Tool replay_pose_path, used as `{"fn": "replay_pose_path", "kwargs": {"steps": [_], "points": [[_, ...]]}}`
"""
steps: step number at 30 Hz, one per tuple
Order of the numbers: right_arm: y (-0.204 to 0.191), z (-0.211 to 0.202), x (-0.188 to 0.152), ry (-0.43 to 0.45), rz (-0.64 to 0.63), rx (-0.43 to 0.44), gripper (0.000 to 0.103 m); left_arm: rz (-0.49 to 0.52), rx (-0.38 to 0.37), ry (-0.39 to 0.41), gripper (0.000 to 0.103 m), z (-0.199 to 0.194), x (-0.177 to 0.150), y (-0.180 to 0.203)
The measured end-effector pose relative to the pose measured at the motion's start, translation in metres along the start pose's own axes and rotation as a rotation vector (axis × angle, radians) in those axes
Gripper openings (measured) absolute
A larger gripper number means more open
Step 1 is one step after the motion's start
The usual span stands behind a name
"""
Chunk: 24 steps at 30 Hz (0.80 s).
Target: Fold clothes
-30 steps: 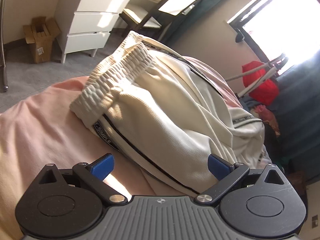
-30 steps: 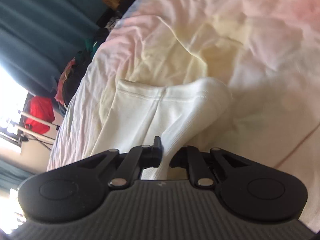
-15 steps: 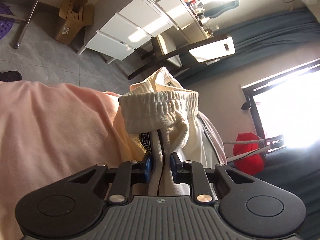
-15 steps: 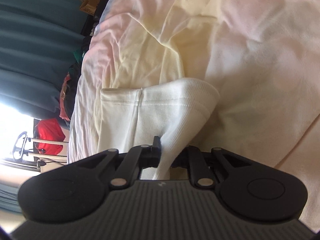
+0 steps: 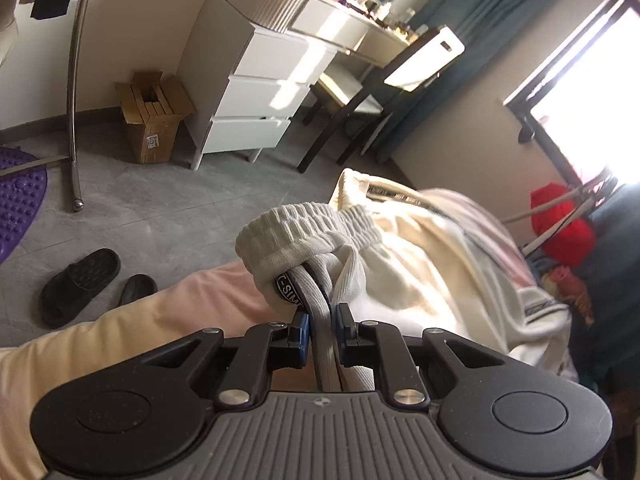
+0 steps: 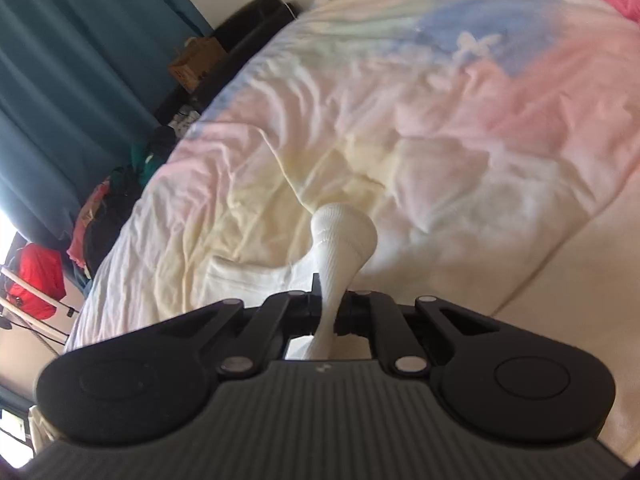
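Room: bedroom with grey floor, teal curtains and a bright window on the right of the left wrist view.
Bed: pastel bedspread in pink, yellow and blue, wrinkled, filling most of the right wrist view; a white flower-like print sits on the blue patch.
Shorts: cream ribbed shorts lie on the bed, with dark piping down the side and a gathered elastic waistband bunched up near the bed's edge.
Writing on shorts: a dark woven strip beside the pinch shows "C-SIM", the rest tucked out of sight; a second lettered strip farther back is too blurred to read.
Left gripper: blue-padded jaws clamped together on a fold of the shorts just below the waistband.
Right gripper: black jaws pinched tight on another part of the shorts' white ribbed cloth, which rises from the claw as a rounded loop above the bedspread.
Drawers: white three-drawer unit under a desk crowded with small items.
Chair: dark-legged chair by the desk.
Box: open cardboard box against the wall, its small white label unreadable.
Floor items: two black slippers; a purple nubbed mat; a chrome rack leg.
Far side: red bundle below the window.
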State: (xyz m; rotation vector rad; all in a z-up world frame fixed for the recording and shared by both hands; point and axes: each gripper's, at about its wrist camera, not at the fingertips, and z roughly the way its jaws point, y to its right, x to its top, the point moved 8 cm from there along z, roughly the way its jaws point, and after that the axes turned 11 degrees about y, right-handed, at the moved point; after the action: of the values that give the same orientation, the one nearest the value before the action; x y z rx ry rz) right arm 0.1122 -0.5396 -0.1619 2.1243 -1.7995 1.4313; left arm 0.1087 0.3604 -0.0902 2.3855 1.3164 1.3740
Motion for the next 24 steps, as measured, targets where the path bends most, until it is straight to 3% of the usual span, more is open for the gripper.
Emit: {"fn": "replay_pose_path", "kwargs": {"steps": [3,6,8,9,10,11,14,17,20,24], "points": [[0.023,0.005,-0.013,-0.059,0.047,-0.073,0.007,0.112,0.009,-0.019,0.026,0.002,-0.014,-0.007],[0.035,0.002,-0.018,-0.068,0.142,-0.098,0.021,0.169,-0.019,-0.001,0.043,-0.010,-0.017,-0.003],[0.038,-0.003,-0.014,-0.048,0.126,-0.137,0.050,0.245,-0.032,0.018,0.070,-0.021,-0.017,0.007],[0.038,-0.007,-0.009,-0.012,0.118,-0.141,0.059,0.298,-0.036,0.035,0.076,-0.027,-0.018,0.014],[0.037,-0.009,-0.003,0.023,0.110,-0.138,0.075,0.351,-0.041,0.052,0.085,-0.034,-0.019,0.020],[0.034,-0.011,0.003,0.056,0.099,-0.130,0.078,0.401,-0.045,0.075,0.088,-0.041,-0.021,0.030],[0.014,-0.012,0.019,0.126,0.049,-0.068,0.078,0.531,-0.073,0.141,0.098,-0.060,-0.029,0.061],[-0.018,-0.004,0.026,0.146,-0.033,0.048,0.078,0.577,-0.149,0.178,0.100,-0.073,-0.047,0.103],[-0.063,0.020,0.015,0.061,-0.196,0.204,0.077,0.581,-0.259,0.173,0.100,-0.082,-0.073,0.152],[-0.087,0.045,0.001,0.022,-0.375,0.300,0.076,0.585,-0.405,0.153,0.102,-0.088,-0.117,0.220]]}}
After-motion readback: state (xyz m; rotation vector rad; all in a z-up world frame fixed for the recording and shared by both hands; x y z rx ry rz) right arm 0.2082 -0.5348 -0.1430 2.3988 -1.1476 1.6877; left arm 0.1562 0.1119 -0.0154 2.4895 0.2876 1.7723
